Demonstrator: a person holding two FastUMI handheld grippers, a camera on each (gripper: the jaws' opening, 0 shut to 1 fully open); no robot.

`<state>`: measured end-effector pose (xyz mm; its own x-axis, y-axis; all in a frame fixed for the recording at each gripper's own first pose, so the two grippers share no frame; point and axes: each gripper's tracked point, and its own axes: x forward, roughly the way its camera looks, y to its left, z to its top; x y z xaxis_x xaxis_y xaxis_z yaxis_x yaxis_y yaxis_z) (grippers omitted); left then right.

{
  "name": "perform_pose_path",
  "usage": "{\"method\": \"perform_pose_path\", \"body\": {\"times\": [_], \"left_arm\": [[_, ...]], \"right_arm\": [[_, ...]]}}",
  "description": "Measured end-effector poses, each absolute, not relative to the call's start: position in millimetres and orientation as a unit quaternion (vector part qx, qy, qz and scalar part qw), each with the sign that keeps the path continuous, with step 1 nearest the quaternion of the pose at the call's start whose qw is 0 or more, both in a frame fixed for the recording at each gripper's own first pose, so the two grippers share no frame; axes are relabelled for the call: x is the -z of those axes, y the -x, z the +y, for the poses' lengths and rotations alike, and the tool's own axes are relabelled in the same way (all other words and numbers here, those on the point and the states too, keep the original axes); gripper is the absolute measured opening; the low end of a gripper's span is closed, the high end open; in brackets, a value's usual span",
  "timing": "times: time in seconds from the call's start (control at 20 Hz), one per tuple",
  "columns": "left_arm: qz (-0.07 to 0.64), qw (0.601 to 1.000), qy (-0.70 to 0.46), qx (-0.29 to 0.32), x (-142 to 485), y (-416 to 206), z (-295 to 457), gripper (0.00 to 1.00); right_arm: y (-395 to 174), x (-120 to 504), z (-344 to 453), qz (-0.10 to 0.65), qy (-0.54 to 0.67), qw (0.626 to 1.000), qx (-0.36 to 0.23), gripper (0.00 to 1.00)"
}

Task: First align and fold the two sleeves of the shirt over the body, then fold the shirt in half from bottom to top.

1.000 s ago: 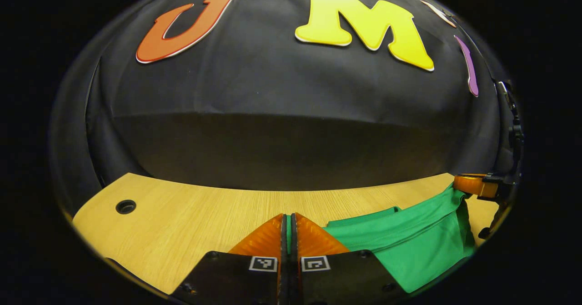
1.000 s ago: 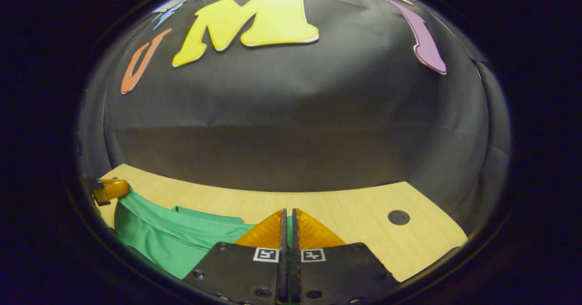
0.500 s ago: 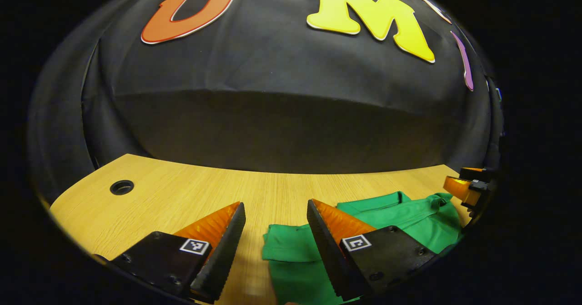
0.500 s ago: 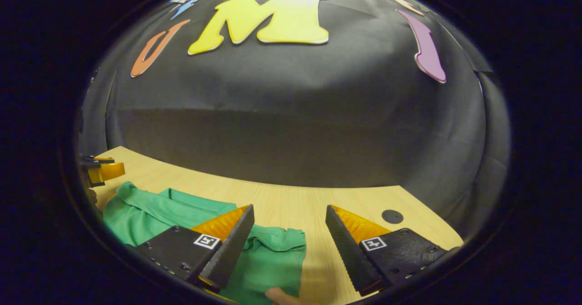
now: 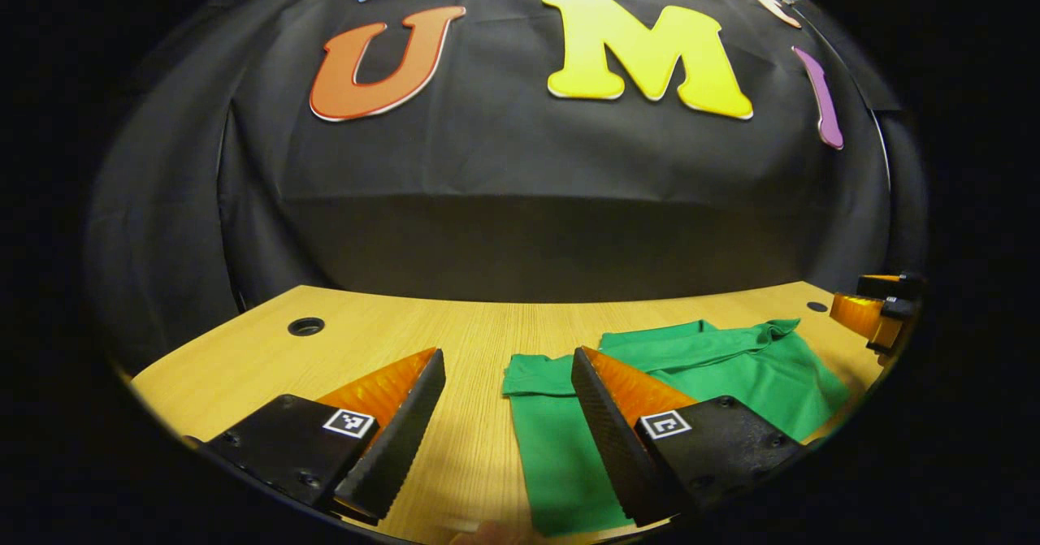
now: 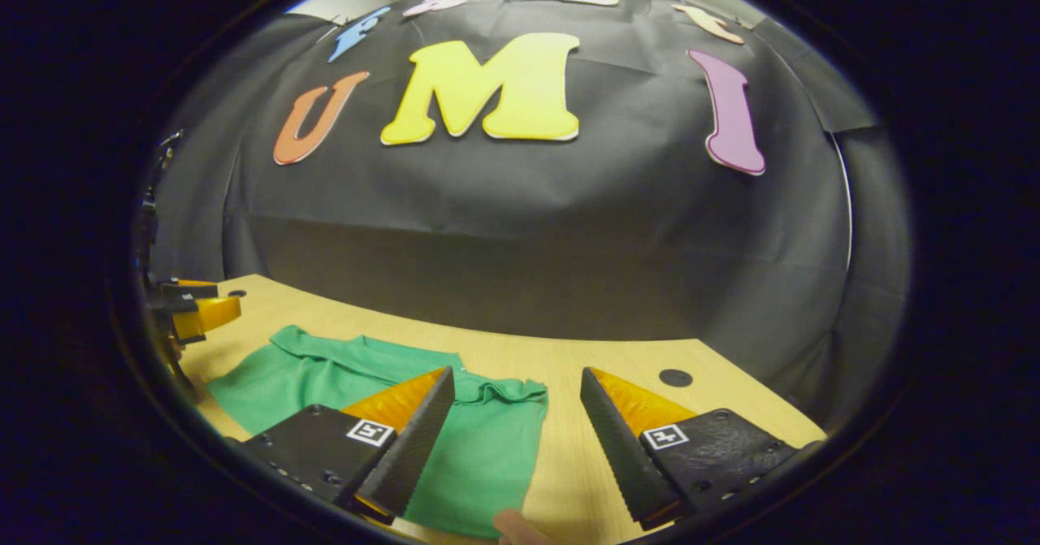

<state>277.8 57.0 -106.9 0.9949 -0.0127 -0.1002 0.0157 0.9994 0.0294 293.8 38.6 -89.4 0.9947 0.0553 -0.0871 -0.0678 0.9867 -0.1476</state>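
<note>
Table (image 5: 268, 358) of pale wood carries the green shirt (image 5: 731, 366), folded flat w/ its bottom hem up near the collar, so sleeves & half-fold look done; little seems left beyond pulling away. Left gripper (image 5: 508, 423) hangs over the shirt's left edge, jaws wide apart, holding nothing. Right gripper (image 6: 516, 439) likewise, spread over the shirt's right edge, empty. Sleeves are tucked under, can't be checked; shirt's near edge is cut off.

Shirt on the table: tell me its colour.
Plain green shirt, no pattern; clearest in the left gripper view.
</note>
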Motion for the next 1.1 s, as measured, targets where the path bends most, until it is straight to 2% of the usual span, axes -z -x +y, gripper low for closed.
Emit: {"method": "perform_pose_path", "body": {"times": [0.2, 0.55, 0.65, 0.85, 1.1], "left_arm": [[0.040, 0.999, 0.003, 0.000, 99, -209, 49, 1.00], [0.023, 0.999, -0.038, -0.008, 77, -76, 23, 1.00], [0.016, 1.000, -0.020, 0.013, 56, -41, 1, 1.00], [-0.008, 0.999, -0.036, 0.015, 2, 13, -20, 1.00], [-0.027, 0.998, -0.009, 0.049, -26, 52, -56, 1.00]], "right_arm": [[-220, 80, 45, 0.020, 0.071, 0.997, -0.031, 0.98], [-74, 38, 45, -0.012, 0.077, 0.996, -0.042, 0.95], [-37, 23, 45, -0.013, 0.061, 0.997, -0.055, 0.95], [10, 15, 25, 0.018, 0.046, 0.997, -0.058, 0.95], [37, -4, -8, -0.029, 0.066, 0.997, -0.024, 0.95]]}}
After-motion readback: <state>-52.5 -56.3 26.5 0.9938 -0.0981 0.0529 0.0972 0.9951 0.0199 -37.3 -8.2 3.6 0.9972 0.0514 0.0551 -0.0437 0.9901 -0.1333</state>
